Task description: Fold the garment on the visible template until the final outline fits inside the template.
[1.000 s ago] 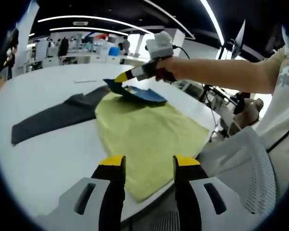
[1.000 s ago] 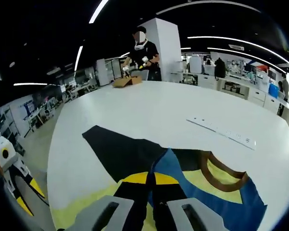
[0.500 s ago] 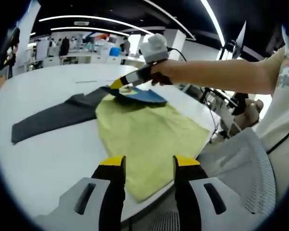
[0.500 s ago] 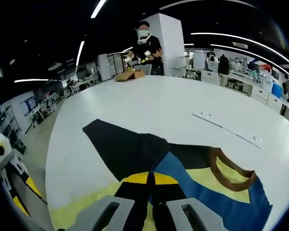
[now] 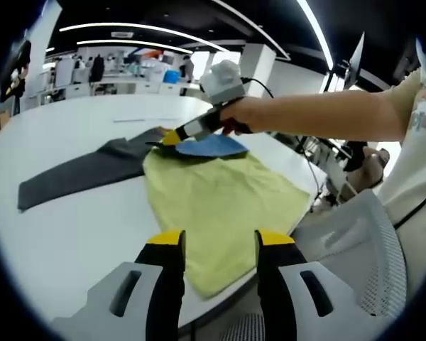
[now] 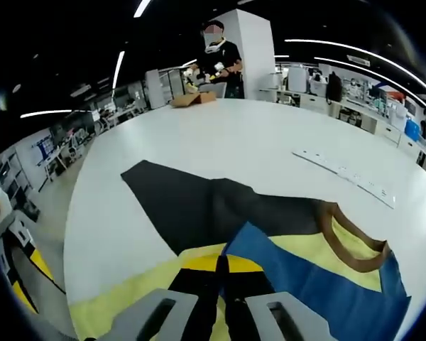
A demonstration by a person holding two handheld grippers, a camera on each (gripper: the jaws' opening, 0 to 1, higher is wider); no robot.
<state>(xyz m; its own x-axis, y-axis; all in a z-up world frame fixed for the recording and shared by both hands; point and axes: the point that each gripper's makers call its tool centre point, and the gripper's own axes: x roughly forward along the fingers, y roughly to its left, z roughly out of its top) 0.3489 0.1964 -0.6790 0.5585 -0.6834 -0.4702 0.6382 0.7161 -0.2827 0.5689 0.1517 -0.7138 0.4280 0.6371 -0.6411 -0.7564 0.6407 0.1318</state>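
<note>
The garment (image 5: 220,195), yellow-green with a blue sleeve (image 5: 211,147), lay spread on the white counter (image 5: 71,213), its near end at or over the counter's near edge in the left gripper view. A dark grey template (image 5: 85,170) lay flat beside it, partly tucked under the garment's far side, its long strip running out across bare counter. The left tongs (image 5: 218,250) hung clear above the near hem, jaws apart, gripping nothing and not touching the cloth. The right tongs (image 5: 172,136), seen from the left gripper view in the person's hand (image 5: 245,115), met the garment at the blue sleeve near where it overlaps the template. In the right gripper view the right tongs (image 6: 221,264) showed yellow tips pressed together on the edge of the blue sleeve (image 6: 305,277), which was lifted and folded over the yellow body; a brown-trimmed neckline (image 6: 348,241) lay to the right. The template (image 6: 199,209) stretched ahead as a dark pointed shape with sharp edges. Beyond it the counter (image 6: 255,142) was wide and open, with a pale ruler-like strip (image 6: 344,175) lying well apart from the cloth. A white mesh chair (image 5: 355,249) stood at the counter's near edge. Another person (image 6: 216,60) stood at the far end beside a cardboard box (image 6: 194,99).
</note>
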